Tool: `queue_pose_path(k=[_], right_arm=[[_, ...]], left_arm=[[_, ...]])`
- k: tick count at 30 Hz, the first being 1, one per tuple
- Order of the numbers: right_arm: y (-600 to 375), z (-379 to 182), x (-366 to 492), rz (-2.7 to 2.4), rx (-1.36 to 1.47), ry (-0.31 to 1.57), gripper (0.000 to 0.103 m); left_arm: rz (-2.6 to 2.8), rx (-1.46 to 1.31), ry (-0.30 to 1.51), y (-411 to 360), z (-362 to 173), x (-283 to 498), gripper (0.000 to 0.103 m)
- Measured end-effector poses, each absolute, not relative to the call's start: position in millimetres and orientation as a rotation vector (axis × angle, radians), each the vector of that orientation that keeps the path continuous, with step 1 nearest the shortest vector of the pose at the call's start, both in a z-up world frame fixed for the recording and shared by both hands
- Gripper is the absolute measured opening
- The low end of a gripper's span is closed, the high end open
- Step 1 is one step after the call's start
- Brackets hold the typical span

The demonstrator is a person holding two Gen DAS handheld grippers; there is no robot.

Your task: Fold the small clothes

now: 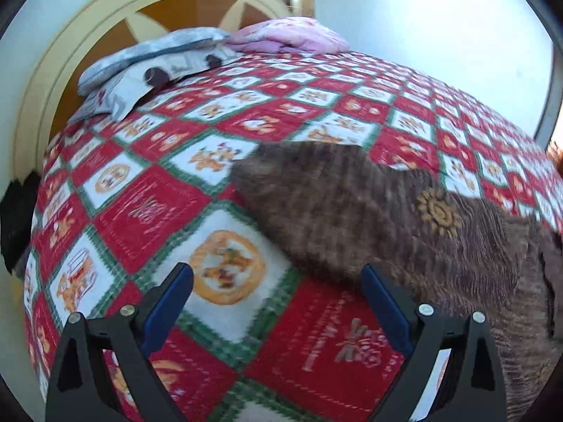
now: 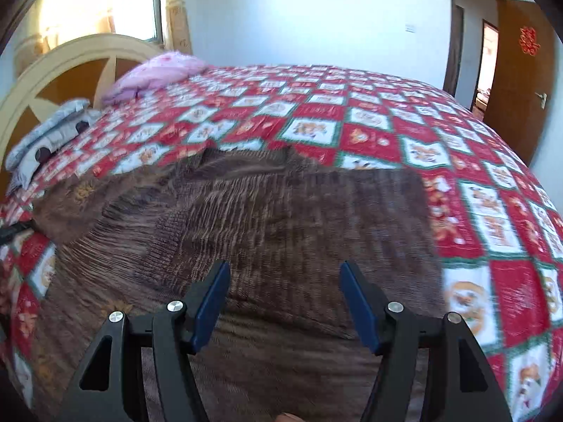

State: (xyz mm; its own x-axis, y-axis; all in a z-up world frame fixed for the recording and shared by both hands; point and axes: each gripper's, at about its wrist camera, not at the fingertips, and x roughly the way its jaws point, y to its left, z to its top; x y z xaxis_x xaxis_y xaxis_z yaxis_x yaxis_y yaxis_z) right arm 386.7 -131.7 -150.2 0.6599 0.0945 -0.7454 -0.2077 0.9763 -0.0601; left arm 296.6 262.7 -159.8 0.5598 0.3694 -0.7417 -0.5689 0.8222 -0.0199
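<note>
Garment: a brown knit garment (image 2: 267, 218) with small orange flower motifs lies spread flat on the bed; in the right wrist view it fills the centre and runs out toward 9 o'clock, where one part reaches the bed's edge.
Garment in left view: the same brown cloth (image 1: 369, 211) enters from 3 o'clock and tapers to a blurred, rounded end near the centre.
Bed cover: a quilt (image 1: 147, 197) of red and white squares with green borders lies under the garment on every side.
Left gripper (image 1: 278, 299): its blue-padded fingers (image 1: 169, 302) are spread wide with nothing between them, hanging over bare quilt; the right-hand finger sits at the garment's edge, though contact cannot be judged.
Right gripper (image 2: 285, 299): fingers (image 2: 211, 306) parted and released, holding nothing, above the near part of the garment.
Pillows: a grey printed pillow (image 1: 147, 56) and a pink one (image 1: 292, 35) lie at 11 to 12 o'clock, against the headboard (image 1: 45, 81).
Containers: the bed is the only thing carrying items; the garment and pillows lie on it well apart.
Room: a brown door (image 2: 517, 81) stands at 2 o'clock in the right wrist view.
</note>
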Motion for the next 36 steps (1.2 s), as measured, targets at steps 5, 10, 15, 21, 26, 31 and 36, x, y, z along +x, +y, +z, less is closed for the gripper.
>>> queue_pose_path(k=[5,10,15,21,26,31,36], right_arm=[[-137.8,-161.0,377.1,0.184,-0.094,0.818,0.066],[-135.0,-160.4,377.2,0.177,-0.103,0.807,0.067],[-139.6,-158.7,371.5,0.174,-0.097,0.793,0.069],[-141.4,-158.5,369.8,0.177,-0.086,0.784,0.07],[-140.5,-158.8,369.4,0.176,-0.088,0.78,0.07],[-140.6,-158.8,368.6,0.178,-0.084,0.777,0.071],[-140.6,-158.4,368.8,0.179,-0.083,0.776,0.071]], left_arm=[[0.6,-0.344,0.805,292.0,-159.9,277.6,0.098],[0.567,-0.453,0.793,309.6,-159.4,271.8,0.092],[0.494,-0.523,0.762,301.3,-156.7,289.8,0.075],[0.528,-0.511,0.776,300.2,-165.2,319.3,0.063],[0.529,-0.506,0.804,304.7,-167.5,335.2,0.035],[0.496,-0.527,0.801,312.3,-165.9,338.0,0.012],[0.456,-0.53,0.787,311.1,-158.1,331.1,0.009]])
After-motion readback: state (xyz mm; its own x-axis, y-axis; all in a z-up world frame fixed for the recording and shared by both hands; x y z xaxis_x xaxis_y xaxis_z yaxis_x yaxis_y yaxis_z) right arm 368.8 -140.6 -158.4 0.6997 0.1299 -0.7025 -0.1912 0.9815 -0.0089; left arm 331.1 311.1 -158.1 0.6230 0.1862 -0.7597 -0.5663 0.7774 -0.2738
